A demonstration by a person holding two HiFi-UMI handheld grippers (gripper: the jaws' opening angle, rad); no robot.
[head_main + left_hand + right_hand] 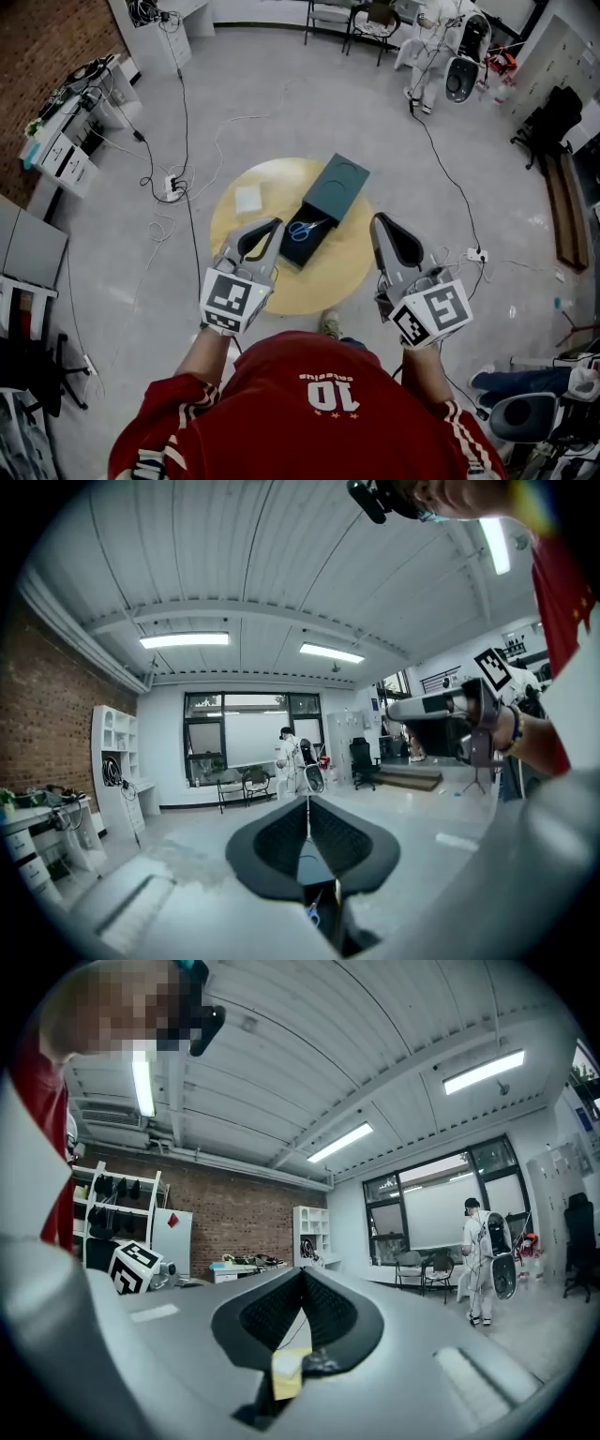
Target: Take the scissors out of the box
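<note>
Blue-handled scissors (302,230) lie in an open dark box (292,255) on a round yellow table (281,291). The box's dark lid (339,186) lies just behind it. My left gripper (277,223) hovers at the box's left side, shut with nothing in it. My right gripper (377,221) hangs to the right of the box, past the table's edge, also shut and empty. In the left gripper view the closed jaws (307,799) point level across the room. The right gripper view shows its closed jaws (302,1271) with a sliver of the yellow table (286,1372) below.
A small white square (248,199) lies on the table left of the box. Cables and a power strip (173,186) run over the grey floor. A person in white (433,33) stands at the far end. Desks (66,141) line the left wall.
</note>
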